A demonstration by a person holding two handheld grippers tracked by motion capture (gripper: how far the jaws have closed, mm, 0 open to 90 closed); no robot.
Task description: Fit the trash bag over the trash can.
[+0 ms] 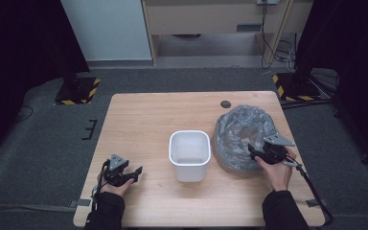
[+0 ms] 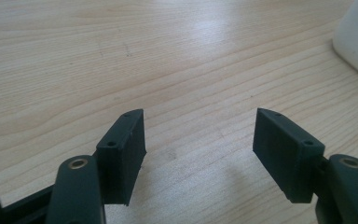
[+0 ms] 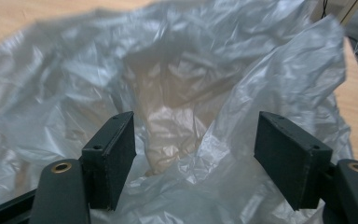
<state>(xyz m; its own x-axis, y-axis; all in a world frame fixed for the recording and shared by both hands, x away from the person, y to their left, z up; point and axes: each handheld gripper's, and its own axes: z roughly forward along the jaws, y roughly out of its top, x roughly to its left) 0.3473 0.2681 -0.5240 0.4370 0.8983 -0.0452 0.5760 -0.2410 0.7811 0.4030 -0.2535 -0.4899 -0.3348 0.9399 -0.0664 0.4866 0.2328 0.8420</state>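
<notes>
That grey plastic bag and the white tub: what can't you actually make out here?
- Bag, high view: its inside is too small and crumpled to tell whether anything lies in it; in the right gripper view the folds hide the bottom.
- White tub, high view: its outer base is hidden by its own walls; the left gripper view's right edge cuts it off.
- Right gripper, high view: too small to judge contact with the bag.

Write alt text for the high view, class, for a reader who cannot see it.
A person's right gripper rests, jaws open, at the near edge of a crumpled grey plastic bag on a wooden table. A white bin stands empty mid-table beside the bag, and the left gripper lies open on bare wood at the near left.
</notes>
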